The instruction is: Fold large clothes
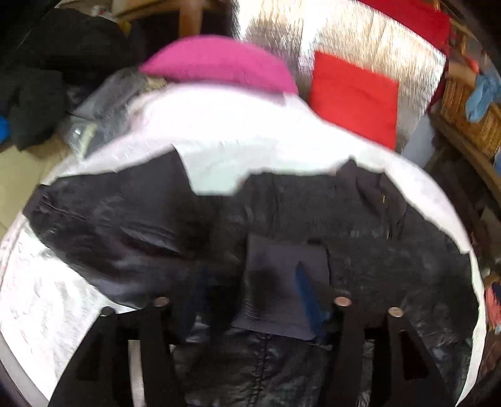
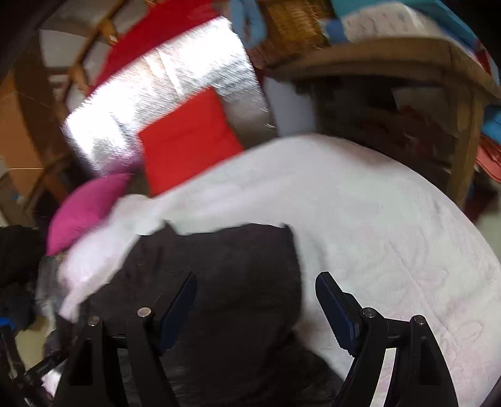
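A large black shiny jacket (image 1: 360, 225) lies spread on a white quilted bed cover (image 1: 250, 134). My left gripper (image 1: 250, 281) is low over the jacket; a dark fold of its fabric (image 1: 281, 281) sits between the jaws, which stand fairly wide, and the blur hides whether they pinch it. In the right wrist view the jacket (image 2: 225, 269) lies below my right gripper (image 2: 255, 297), which is open and empty, just above the jacket's right edge and the white cover (image 2: 375, 219).
A magenta pillow (image 1: 219, 59) and a red cushion (image 1: 353, 97) lie at the bed's far end against a silver foil panel (image 1: 344, 28). Dark clothes (image 1: 37, 78) pile at the left. A wooden shelf with wicker baskets (image 1: 469, 115) stands on the right.
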Demonstrator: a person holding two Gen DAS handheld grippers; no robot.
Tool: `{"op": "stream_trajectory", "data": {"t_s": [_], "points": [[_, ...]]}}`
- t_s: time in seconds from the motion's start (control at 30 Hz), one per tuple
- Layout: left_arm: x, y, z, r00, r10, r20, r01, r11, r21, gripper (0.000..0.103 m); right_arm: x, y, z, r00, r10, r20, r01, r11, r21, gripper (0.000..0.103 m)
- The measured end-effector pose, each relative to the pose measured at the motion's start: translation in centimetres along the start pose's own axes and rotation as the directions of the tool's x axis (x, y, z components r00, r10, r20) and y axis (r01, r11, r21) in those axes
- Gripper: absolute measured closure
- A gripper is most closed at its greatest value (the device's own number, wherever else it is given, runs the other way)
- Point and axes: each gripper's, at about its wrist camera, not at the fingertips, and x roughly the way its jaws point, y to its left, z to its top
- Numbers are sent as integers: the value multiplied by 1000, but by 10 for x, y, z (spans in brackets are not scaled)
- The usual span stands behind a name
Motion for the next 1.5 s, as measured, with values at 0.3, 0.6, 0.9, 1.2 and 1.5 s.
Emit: {"op": "stream_trajectory", "data": {"t_s": [0.3, 0.6, 0.9, 1.2, 1.5], "points": [[-17, 131, 13, 992, 123, 35, -104, 936, -335, 25, 44, 89, -63, 957, 115, -268, -169, 968, -187, 42], [12, 287, 10, 986, 163, -46, -153, 750, -644, 25, 55, 120, -85, 945, 52, -323, -152, 945, -291, 41], [56, 356, 3, 1000, 24, -7, -20, 608, -794, 28, 44, 103, -69, 968, 63, -244, -127, 959, -255, 41], [82, 356, 21, 998, 65, -18, -57, 662, -748, 60, 51, 91, -66, 969, 37, -245, -97, 966, -238, 41], [51, 319, 47, 985, 171, 37, -108, 763, -637, 98, 39, 77, -54, 978, 48, -201, -87, 978, -191, 41]]}}
